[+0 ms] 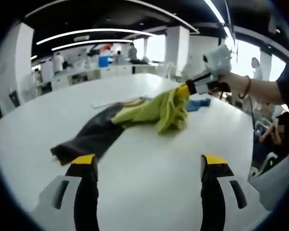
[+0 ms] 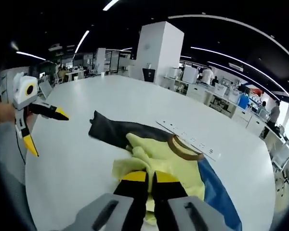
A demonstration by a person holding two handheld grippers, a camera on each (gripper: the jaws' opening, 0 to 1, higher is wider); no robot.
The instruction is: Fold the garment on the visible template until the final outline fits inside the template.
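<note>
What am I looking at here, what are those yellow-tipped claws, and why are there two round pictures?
No robot here: a person holds a two-jaw gripper in each hand, and each gripper carries a fisheye camera looking along its own jaws.

The left gripper view shows the left gripper with its jaws wide apart over the white table, holding nothing. Across the table, the right gripper, in the person's hand, pinches and lifts a corner of the yellow-green garment.

The right gripper view looks along the right gripper, jaws closed on that garment. The left gripper appears at the left side, open.

On the table also lie a dark garment, a blue piece, which may be the template, and a white power strip.
</note>
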